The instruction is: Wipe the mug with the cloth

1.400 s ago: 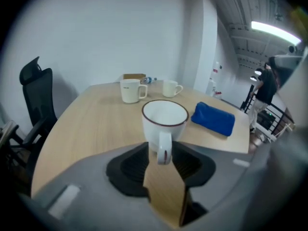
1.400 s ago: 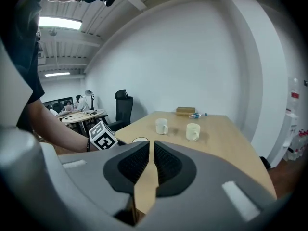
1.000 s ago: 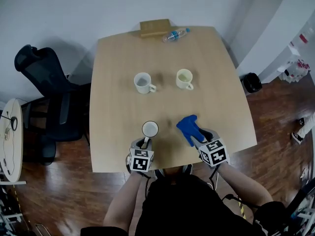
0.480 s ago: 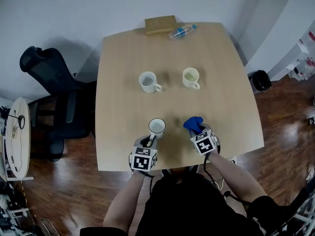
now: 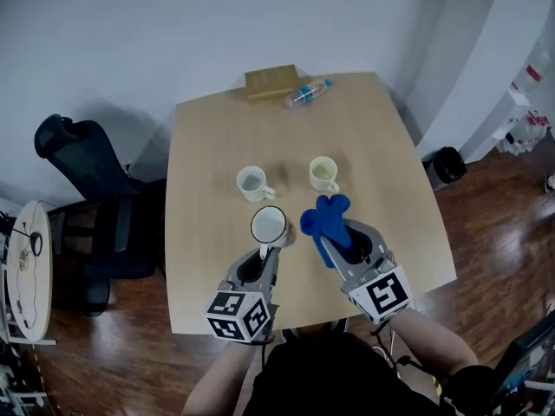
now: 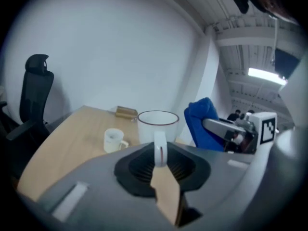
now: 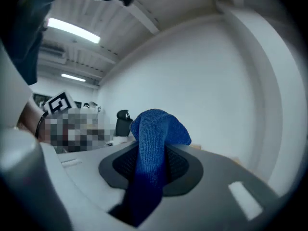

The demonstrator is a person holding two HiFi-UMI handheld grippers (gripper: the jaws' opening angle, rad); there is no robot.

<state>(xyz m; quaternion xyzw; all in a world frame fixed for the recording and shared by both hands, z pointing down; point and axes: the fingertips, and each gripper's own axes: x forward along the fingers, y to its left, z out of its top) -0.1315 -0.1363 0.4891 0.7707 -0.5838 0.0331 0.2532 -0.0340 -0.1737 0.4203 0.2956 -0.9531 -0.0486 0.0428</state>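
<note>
Left gripper (image 5: pixel 264 254) clamping mug (image 5: pixel 269 224), right gripper (image 5: pixel 334 248) just tightening on cloth (image 5: pixel 323 219), white cup (image 5: pixel 251 183), cream cup (image 5: pixel 323 172), bottle (image 5: pixel 306 93) beyond

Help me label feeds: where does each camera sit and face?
Head view: head-mounted, facing steeply down at the table; forearms, left gripper, right gripper show.
Left gripper view: on that gripper, along its jaws toward the mug.
Right gripper view: on that gripper, along its jaws, just closing on the cloth.
Shared: head and left gripper views show mug, cloth.

white mug (image 5: pixel 268 224) upright, raised — bunched blue cloth (image 5: pixel 324 220) beside it.
</note>
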